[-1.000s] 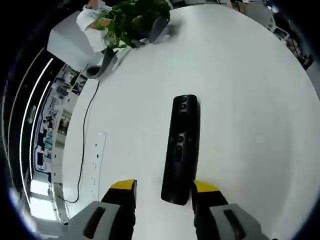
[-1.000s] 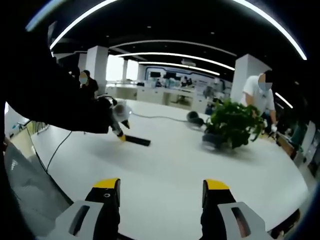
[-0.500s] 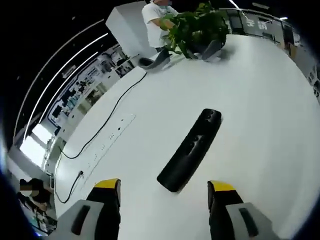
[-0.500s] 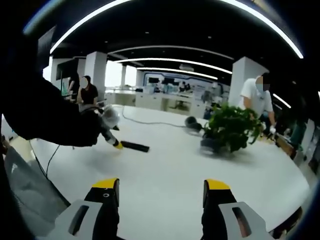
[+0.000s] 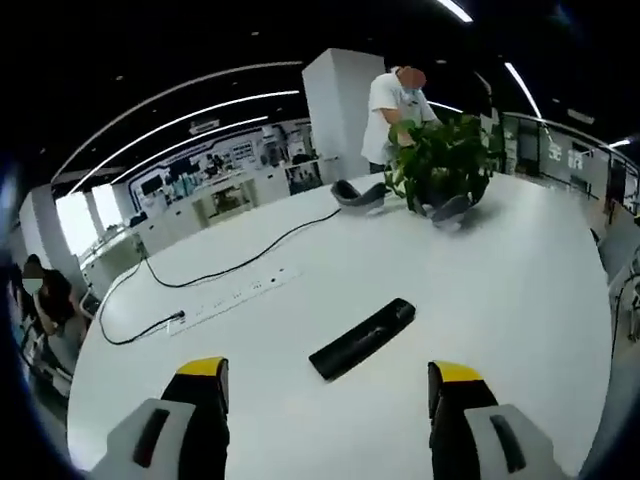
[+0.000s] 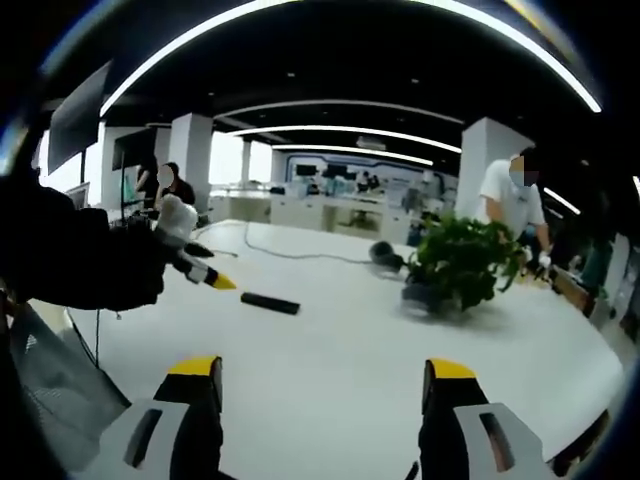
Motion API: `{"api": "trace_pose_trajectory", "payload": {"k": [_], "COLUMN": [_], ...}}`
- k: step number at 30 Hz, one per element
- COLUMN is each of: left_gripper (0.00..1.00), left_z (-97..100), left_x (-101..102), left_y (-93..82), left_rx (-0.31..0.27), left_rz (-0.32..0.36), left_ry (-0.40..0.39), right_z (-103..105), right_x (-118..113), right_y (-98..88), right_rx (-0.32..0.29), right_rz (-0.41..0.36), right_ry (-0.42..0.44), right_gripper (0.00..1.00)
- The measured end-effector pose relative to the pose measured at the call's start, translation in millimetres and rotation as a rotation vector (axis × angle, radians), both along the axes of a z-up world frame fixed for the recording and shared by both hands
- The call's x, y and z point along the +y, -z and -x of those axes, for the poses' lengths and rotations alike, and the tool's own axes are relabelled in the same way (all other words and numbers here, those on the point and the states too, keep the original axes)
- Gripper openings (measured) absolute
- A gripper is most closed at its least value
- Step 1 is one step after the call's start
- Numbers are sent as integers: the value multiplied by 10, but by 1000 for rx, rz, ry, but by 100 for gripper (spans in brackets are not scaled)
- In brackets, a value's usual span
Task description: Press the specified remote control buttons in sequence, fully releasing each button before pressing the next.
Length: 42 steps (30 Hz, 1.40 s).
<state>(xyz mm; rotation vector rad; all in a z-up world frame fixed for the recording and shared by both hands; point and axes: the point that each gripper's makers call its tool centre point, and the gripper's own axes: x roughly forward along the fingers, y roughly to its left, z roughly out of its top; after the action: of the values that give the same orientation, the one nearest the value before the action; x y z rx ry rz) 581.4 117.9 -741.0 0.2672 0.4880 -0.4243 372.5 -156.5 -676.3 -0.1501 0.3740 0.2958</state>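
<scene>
On the table [image 5: 520, 290], the remote [image 5: 362, 338] lies ahead of your left gripper [image 5: 330, 385], which has lifted off it; your right gripper [image 6: 315, 385] hangs back. Both gape wide, holding nothing.

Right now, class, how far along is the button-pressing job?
Done: nothing can be confirmed; the pictures show no pressed button. In hand: nothing; the left gripper is open, off the long black remote control lying on the white table. The right gripper is open too. Left: the presses.
</scene>
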Motion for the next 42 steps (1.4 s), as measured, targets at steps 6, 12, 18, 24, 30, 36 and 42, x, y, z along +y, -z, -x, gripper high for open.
{"api": "trace_pose_trajectory", "payload": {"k": [6, 12, 18, 24, 30, 36, 42], "left_gripper": [100, 100, 100, 100, 100, 100, 100], "left_z": [297, 607, 893, 1190, 1510, 1857, 2145], "left_x": [59, 179, 299, 418, 582, 653, 768], "left_y": [-288, -603, -867, -1069, -1082, -1043, -947], "left_rx": [-66, -138, -191, -241, -256, -266, -272], "left_rz": [97, 159, 206, 292, 292, 272, 327], "left_ry": [-52, -104, -157, -239, -311, -347, -435], "right_z": [5, 7, 18, 26, 31, 43, 47], "right_x": [31, 49, 58, 46, 45, 62, 64], "right_y": [-18, -22, -26, -39, -47, -48, -37], "right_rx": [-10, -10, -11, -16, -21, -24, -21], "right_rz": [0, -10, -12, -21, -18, -7, 4], "right_ry": [-16, -27, -31, -25, -27, -36, -37], "right_gripper": [85, 85, 84, 83, 81, 79, 78]}}
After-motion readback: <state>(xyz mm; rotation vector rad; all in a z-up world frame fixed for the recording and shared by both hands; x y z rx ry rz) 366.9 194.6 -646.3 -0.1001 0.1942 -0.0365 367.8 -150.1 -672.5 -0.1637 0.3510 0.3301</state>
